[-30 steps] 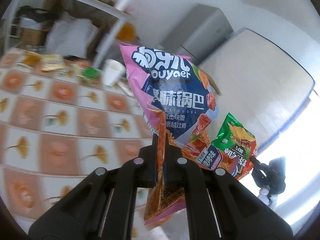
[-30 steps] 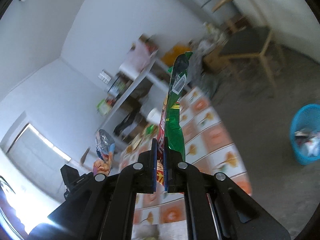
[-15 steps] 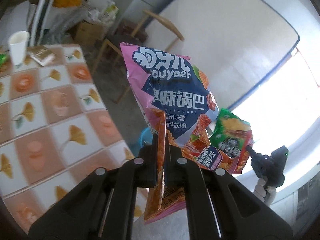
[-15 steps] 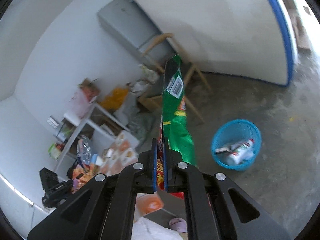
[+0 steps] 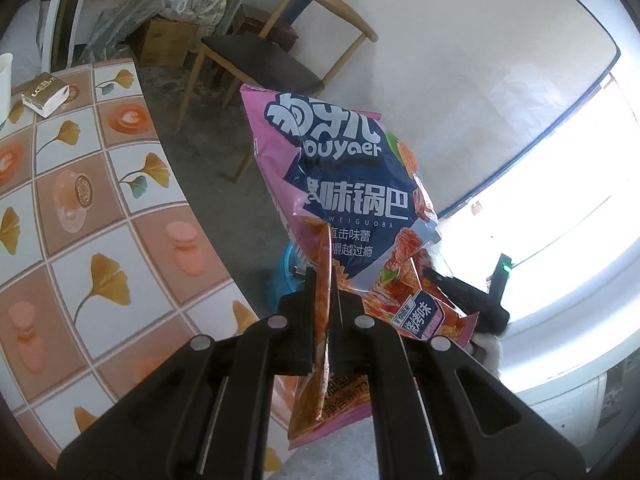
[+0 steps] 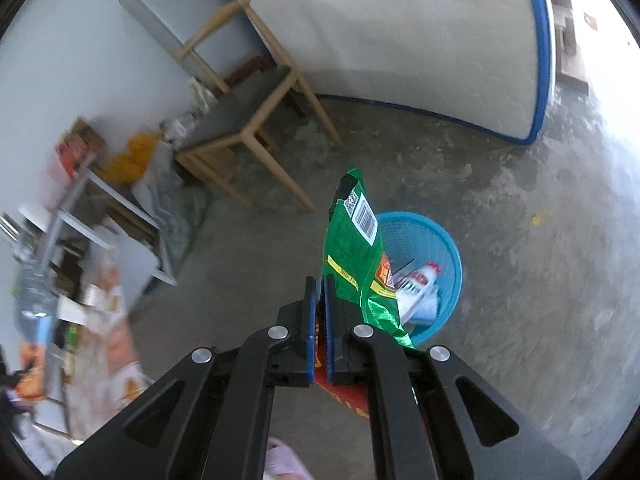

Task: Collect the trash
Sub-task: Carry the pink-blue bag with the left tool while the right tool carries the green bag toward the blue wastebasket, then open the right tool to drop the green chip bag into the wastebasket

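The table (image 5: 100, 208), with its ginkgo-print cloth, fills the left of the left wrist view; beyond its edge is bare concrete floor (image 6: 520, 208) and a wooden chair (image 6: 244, 116) against the wall. On that floor stands the blue bin (image 6: 448, 256), already holding some white rubbish, which looks like the place for both wrappers.

The pink bag (image 5: 344, 192) stands up from the left gripper (image 5: 324, 280), whose jaws are clamped on its lower edge (a pinch on the crimped seam, probably because the flat foil offers nothing else to grasp). It hangs off the table's edge, over the floor, with a sliver of blue showing behind it.

The green bag (image 6: 354, 256) is pinched the same way in the right gripper (image 6: 319, 292), barcode side showing, its top leaning over the bin's near rim. My guess is this one is nearly placed for dropping, the pink one less so.
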Demonstrator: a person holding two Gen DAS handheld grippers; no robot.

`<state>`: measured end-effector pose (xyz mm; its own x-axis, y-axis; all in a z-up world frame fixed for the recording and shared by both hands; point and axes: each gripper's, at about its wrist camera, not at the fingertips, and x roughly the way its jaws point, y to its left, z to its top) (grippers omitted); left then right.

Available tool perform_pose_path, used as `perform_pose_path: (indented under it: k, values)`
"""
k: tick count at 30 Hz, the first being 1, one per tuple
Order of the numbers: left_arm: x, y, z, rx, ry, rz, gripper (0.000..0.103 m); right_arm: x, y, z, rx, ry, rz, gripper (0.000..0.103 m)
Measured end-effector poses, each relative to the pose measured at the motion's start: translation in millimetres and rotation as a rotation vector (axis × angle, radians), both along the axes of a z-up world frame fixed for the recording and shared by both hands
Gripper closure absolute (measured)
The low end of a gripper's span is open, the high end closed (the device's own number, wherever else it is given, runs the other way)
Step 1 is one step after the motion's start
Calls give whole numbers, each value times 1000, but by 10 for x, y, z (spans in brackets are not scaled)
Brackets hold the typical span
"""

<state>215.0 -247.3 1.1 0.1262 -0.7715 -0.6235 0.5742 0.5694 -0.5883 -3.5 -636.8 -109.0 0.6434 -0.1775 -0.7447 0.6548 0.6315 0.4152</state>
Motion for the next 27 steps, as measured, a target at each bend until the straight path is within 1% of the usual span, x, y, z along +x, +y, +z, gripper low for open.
perform_pose_path:
  k: [3,5,7,8,9,11,13,15,17,20,23,27]
  values:
    - [69,-12,-4,11,-10,11,100,411,-146,-208,-98,73,35,99]
    - [94,-13,-13,17,-8,15,100,732,-234,-424,-145,136,87,98]
    - [112,-37,-28,26,-7,13,100,1007,-293,-701,-141,202,133,96]
    - [120,-50,-39,31,-5,12,100,1121,-332,-871,-125,248,138,93]
    - [129,-70,-59,37,-3,11,100,1176,-366,-979,-105,277,136,92]
    - [144,-119,-99,46,6,6,100,1195,-423,-1138,-55,286,120,92]
    - [150,-173,-113,51,8,0,100,1079,-491,-1179,12,217,77,90]
    - [155,-252,-129,57,9,-9,100,955,-526,-1162,54,154,49,88]
    - [167,-361,-154,65,10,-24,100,745,-561,-1113,74,112,22,87]
    - [172,-610,-218,85,27,-58,100,312,-537,-1019,103,53,-16,87]
    - [212,-970,-388,113,103,-100,100,-48,-496,-1048,139,10,-44,86]
    - [251,-1401,-675,162,210,-135,99,-678,-197,-1140,197,-13,-82,86]
